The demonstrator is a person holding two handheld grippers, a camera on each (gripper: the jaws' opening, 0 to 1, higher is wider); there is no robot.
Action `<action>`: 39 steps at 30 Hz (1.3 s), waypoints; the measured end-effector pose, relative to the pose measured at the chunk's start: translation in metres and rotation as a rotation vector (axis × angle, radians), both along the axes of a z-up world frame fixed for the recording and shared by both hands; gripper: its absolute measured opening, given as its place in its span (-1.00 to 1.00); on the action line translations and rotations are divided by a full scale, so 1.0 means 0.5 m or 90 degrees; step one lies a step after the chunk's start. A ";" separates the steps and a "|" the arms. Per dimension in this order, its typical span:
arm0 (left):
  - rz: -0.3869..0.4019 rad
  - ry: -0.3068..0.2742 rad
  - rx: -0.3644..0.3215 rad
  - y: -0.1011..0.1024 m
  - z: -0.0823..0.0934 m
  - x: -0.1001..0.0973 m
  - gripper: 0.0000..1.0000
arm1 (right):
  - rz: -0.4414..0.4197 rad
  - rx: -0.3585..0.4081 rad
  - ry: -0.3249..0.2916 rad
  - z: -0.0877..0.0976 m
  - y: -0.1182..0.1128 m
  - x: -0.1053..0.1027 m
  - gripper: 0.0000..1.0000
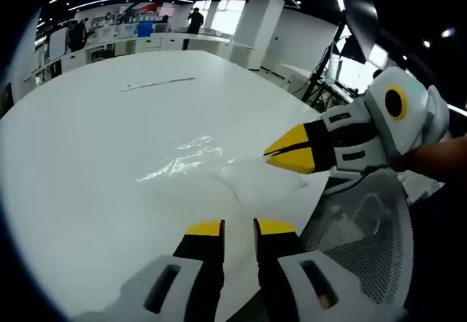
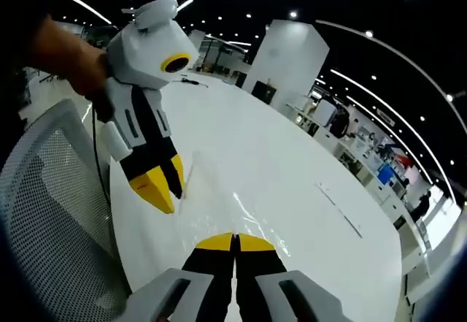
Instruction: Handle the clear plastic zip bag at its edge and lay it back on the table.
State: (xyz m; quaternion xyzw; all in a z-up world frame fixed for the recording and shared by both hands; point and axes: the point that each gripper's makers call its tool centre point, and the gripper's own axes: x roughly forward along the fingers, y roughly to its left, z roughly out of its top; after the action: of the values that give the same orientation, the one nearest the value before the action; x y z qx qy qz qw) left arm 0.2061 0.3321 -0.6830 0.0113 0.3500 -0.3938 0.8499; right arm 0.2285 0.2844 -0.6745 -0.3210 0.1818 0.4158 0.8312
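The clear zip bag [image 1: 191,160] lies mostly flat on the white table [image 1: 95,161], glinting. My right gripper [image 1: 271,152] comes in from the right with its yellow tips pressed together at the bag's near edge, which lifts slightly toward them. In the right gripper view its jaws [image 2: 234,243] are shut, with the bag [image 2: 252,216] just ahead of them. My left gripper [image 1: 239,227] hovers short of the bag, jaws a little apart with nothing between them. It also shows held by a hand above the table edge [image 2: 162,183].
A grey mesh chair [image 1: 365,223] [image 2: 51,212] stands against the table's near edge, under both grippers. A long thin strip [image 1: 157,83] [image 2: 339,209] lies farther out on the table. Desks, people and a white pillar [image 2: 288,63] stand in the background.
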 end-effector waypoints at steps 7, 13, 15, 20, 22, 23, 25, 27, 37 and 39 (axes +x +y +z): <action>-0.061 -0.115 0.031 0.035 0.032 -0.012 -0.31 | 0.044 -0.052 -0.032 -0.024 0.005 0.024 -1.00; -0.071 -0.175 0.033 0.069 0.043 -0.021 -0.19 | 0.078 -0.079 -0.056 -0.041 0.015 0.048 -1.00; -0.053 -0.176 0.017 0.072 0.047 -0.022 -0.16 | 0.094 -0.091 -0.059 -0.050 0.018 0.053 -1.00; -0.039 -0.195 0.006 0.086 0.054 -0.034 -0.10 | 0.103 -0.109 -0.066 -0.071 0.018 0.069 -1.00; -0.044 -0.207 0.007 0.088 0.055 -0.040 -0.07 | 0.116 -0.133 -0.077 -0.087 0.017 0.078 -1.00; -0.048 -0.213 0.009 0.087 0.056 -0.045 -0.04 | 0.118 -0.136 -0.074 -0.093 0.018 0.081 -1.00; -0.051 -0.213 0.005 0.087 0.055 -0.052 0.00 | 0.123 -0.138 -0.068 -0.104 0.020 0.084 -1.00; -0.051 -0.216 0.002 0.087 0.054 -0.059 0.03 | 0.126 -0.149 -0.065 -0.114 0.018 0.086 -1.00; -0.037 -0.214 0.017 0.098 0.040 -0.072 0.07 | 0.121 -0.160 -0.018 -0.164 0.019 0.086 -1.00; -0.035 -0.214 0.015 0.100 0.040 -0.071 0.07 | 0.116 -0.162 -0.028 -0.166 0.020 0.089 -1.00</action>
State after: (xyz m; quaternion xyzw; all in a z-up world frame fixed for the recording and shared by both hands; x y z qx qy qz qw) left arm 0.1706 0.3819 -0.6631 0.0967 0.2070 -0.4050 0.8853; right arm 0.2728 0.2945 -0.7576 -0.4480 0.1847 0.4557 0.7467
